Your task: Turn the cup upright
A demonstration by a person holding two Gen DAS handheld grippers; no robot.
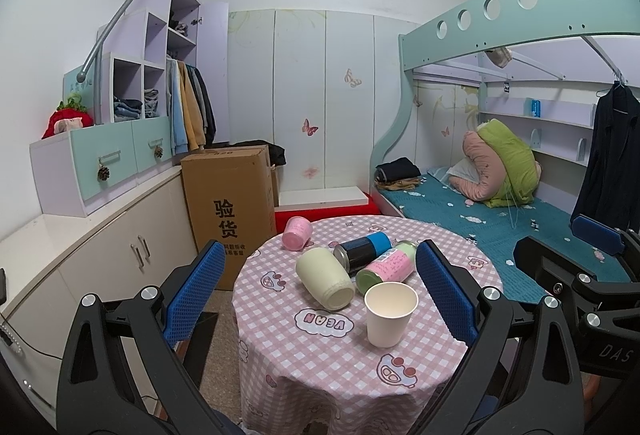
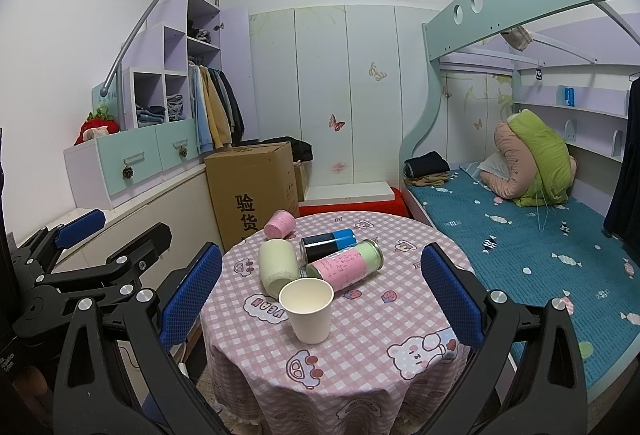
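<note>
A white paper cup [image 1: 389, 314] stands upright, mouth up, near the front of the round table [image 1: 320, 367]; it also shows in the right wrist view [image 2: 307, 309]. My left gripper [image 1: 320, 295] is open and empty, held back from the table, its blue pads either side of the view. My right gripper [image 2: 322, 299] is open and empty, also back from the table. The right gripper shows at the right edge of the left wrist view [image 1: 568, 255], and the left gripper at the left of the right wrist view [image 2: 92, 235].
Behind the cup lie a cream jar [image 1: 326, 281], a black and blue can [image 1: 362, 251], a pink and green can [image 1: 386, 267] and a pink cup [image 1: 297, 233], all on their sides. A cardboard box [image 1: 228, 211] stands left of the table, a bunk bed [image 1: 500, 219] to the right.
</note>
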